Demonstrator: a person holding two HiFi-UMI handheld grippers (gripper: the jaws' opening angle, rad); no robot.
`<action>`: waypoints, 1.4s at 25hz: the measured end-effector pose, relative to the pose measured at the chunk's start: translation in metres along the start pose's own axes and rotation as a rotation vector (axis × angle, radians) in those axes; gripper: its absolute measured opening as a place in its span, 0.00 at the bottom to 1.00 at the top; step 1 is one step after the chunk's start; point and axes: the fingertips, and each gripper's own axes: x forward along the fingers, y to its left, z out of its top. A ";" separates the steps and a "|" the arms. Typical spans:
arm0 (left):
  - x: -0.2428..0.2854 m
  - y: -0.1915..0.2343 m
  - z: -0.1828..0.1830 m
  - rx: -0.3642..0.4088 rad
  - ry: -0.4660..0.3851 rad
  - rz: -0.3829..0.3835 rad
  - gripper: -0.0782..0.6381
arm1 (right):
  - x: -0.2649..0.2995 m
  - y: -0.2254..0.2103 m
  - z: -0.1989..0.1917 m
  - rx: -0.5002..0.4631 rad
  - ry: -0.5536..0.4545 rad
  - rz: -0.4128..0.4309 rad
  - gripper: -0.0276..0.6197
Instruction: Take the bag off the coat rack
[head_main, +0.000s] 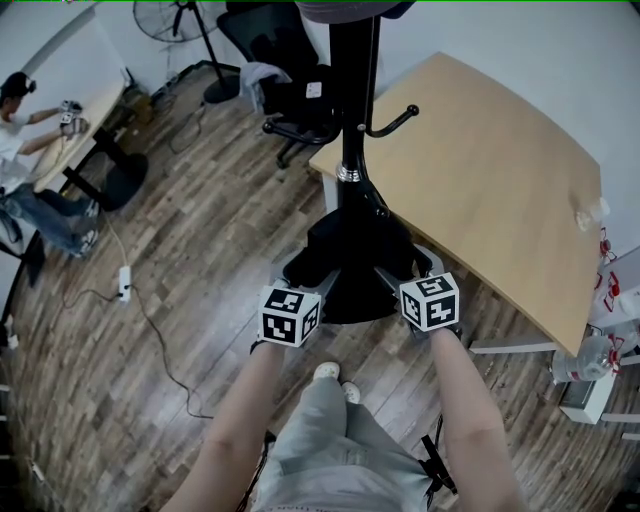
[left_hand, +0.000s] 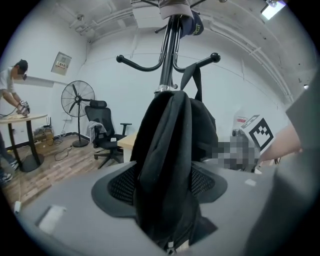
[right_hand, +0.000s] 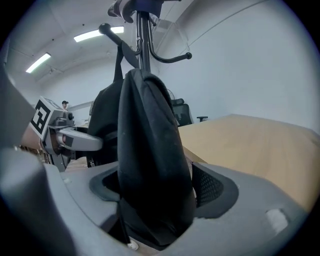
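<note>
A black backpack hangs on the black coat rack, its strap running up to a hook. My left gripper holds the bag's left side and my right gripper its right side, low near the rack's base. In the left gripper view the bag's folded fabric fills the gap of the left gripper, against both mesh pads. In the right gripper view the bag bulges between the right gripper's jaws, hiding the left pad and touching the right one.
A wooden table stands right behind the rack. An office chair and a fan are further back. A person works at a table on the far left. A cable with a power strip lies on the wood floor.
</note>
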 end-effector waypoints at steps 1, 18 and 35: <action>0.002 0.001 -0.002 0.000 0.004 0.001 0.54 | 0.003 0.000 -0.001 -0.004 0.004 0.007 0.63; 0.027 0.015 -0.020 0.005 0.034 0.042 0.35 | 0.026 -0.002 -0.016 0.011 0.009 0.042 0.35; -0.003 -0.004 -0.008 0.019 0.046 0.020 0.23 | -0.006 0.029 -0.021 -0.013 0.061 0.047 0.11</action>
